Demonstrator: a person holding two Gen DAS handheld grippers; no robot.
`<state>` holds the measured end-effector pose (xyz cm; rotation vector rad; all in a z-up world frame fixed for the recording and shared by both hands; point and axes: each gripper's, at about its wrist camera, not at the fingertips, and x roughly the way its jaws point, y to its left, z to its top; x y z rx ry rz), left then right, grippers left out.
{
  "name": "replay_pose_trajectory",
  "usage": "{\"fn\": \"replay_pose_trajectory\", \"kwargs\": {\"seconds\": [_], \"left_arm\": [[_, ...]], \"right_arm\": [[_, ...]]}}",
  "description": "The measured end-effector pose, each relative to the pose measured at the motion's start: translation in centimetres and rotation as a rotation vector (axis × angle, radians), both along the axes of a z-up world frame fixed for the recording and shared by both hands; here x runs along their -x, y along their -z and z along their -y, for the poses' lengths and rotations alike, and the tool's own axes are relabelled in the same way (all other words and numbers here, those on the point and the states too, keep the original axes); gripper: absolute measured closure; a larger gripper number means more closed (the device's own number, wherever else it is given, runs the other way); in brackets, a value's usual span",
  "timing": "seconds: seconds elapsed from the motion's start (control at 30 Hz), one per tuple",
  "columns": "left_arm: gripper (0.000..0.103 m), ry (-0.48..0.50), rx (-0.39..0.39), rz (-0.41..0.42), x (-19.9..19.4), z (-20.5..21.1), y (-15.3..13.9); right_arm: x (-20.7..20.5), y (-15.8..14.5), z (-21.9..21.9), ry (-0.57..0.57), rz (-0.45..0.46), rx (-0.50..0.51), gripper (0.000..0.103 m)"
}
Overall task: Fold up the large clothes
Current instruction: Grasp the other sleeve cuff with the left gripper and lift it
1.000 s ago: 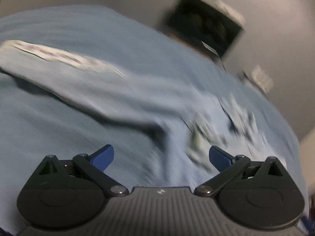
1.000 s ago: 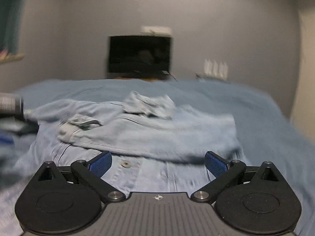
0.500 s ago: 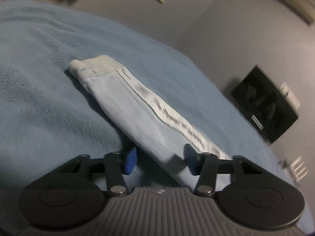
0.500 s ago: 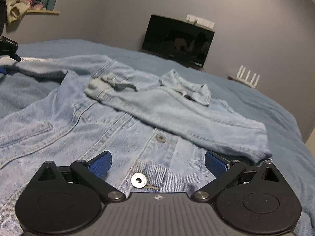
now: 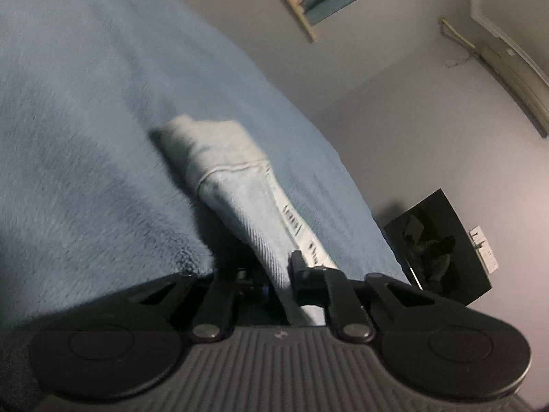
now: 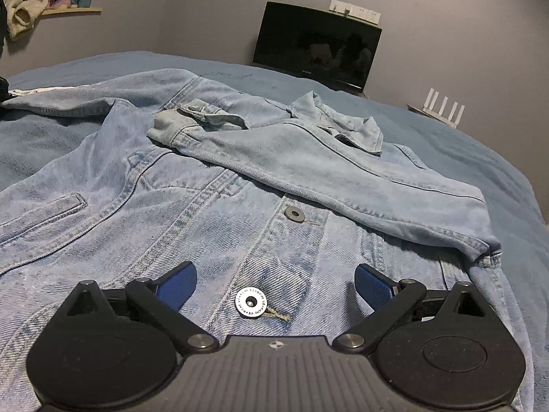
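A light blue denim jacket [image 6: 212,213] lies spread on a blue blanket [image 6: 480,158], front up, with one sleeve [image 6: 308,164] folded across the chest. Its other sleeve [image 5: 240,199] stretches out to the left, cuff at the far end, a white printed strip along it. My left gripper [image 5: 278,274] is shut on that sleeve, which runs out between the two fingers. My right gripper [image 6: 274,281] hovers open just above the jacket's lower front, over a metal button [image 6: 251,302], with nothing between its blue pads.
A dark monitor [image 6: 315,46] stands against the grey wall beyond the bed. A white router [image 6: 442,108] sits to its right. A shelf with clothes [image 6: 31,10] hangs at the upper left. The blanket [image 5: 85,137] spreads wide around the jacket.
My left gripper swung from the jacket's body out to the left sleeve and closed on it. My right gripper sank closer to the jacket's front and stayed open.
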<state>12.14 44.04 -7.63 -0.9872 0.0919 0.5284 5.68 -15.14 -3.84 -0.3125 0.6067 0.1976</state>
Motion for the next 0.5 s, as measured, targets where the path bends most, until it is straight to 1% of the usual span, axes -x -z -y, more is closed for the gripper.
{"fn": "replay_pose_trajectory", "kwargs": {"seconds": [0.1,0.2,0.3,0.33,0.4,0.5], "left_arm": [[0.099,0.004,-0.066,0.037,-0.2,2.0,-2.2],[0.099,0.062,-0.154,0.114,-1.0,4.2,-5.6],[0.099,0.165,-0.267,0.162,-1.9,8.2,-8.7],[0.099,0.213,-0.304,0.178,-2.5,10.0,-9.6],[0.099,0.301,-0.336,0.204,-3.6,13.1,-10.6],[0.099,0.456,-0.360,0.228,-6.2,18.9,-11.6]], "right_arm": [[-0.1,0.2,-0.1,0.000,0.000,0.002,0.004],[-0.1,0.2,-0.2,0.000,0.006,0.009,0.003],[-0.1,0.3,-0.2,0.000,0.009,0.011,0.003],[-0.1,0.3,-0.2,0.000,0.009,0.010,0.003],[-0.1,0.4,-0.1,0.000,0.011,0.008,0.003],[0.0,0.6,0.0,0.002,0.019,0.006,0.003]]}}
